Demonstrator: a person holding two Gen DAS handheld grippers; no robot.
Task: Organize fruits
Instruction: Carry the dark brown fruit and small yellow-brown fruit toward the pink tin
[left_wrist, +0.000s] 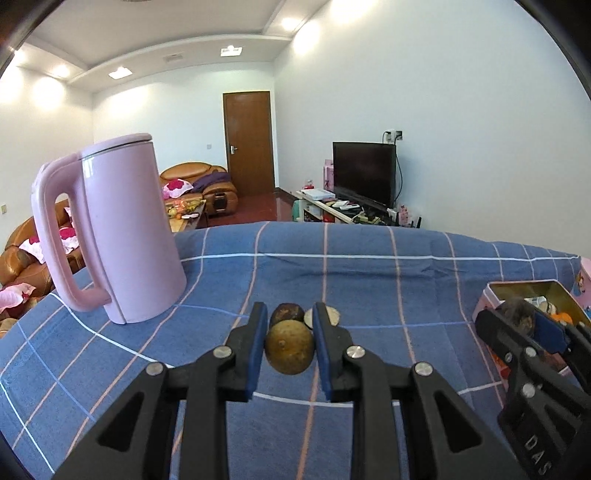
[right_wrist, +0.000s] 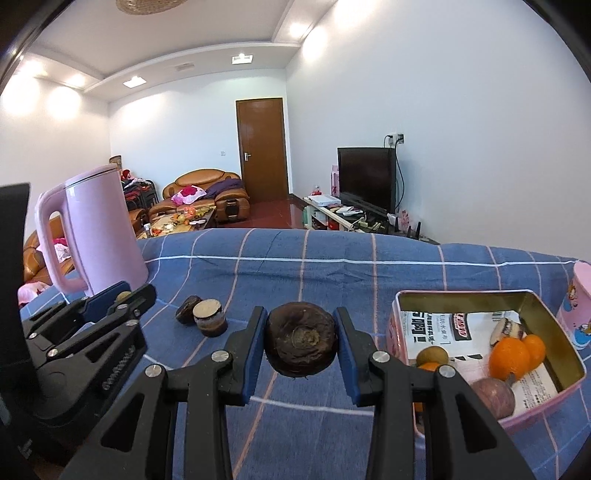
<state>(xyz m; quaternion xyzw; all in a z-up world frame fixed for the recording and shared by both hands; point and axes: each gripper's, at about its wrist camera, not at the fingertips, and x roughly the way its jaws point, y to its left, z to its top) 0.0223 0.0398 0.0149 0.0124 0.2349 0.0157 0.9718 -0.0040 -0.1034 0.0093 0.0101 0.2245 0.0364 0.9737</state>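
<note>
Left gripper (left_wrist: 290, 314) clamps a round fruit (left_wrist: 290, 347); just ahead of its tips lie two more pieces (left_wrist: 320, 316) on the tablecloth (left_wrist: 388, 288). Ahead and to its left stands a kettle (left_wrist: 122, 229). Right gripper (right_wrist: 300, 317) — to the right of the left one — clamps a flattened fruit (right_wrist: 301, 341); to its right sits an open tin (right_wrist: 565, 365) holding several fruits (right_wrist: 508, 356).

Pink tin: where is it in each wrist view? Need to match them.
Left wrist: pink tin at the right edge, partly behind the right claw.
Right wrist: pink tin lower right, open, with oranges inside.
Shared landmark: pink kettle, at left in both.
</note>
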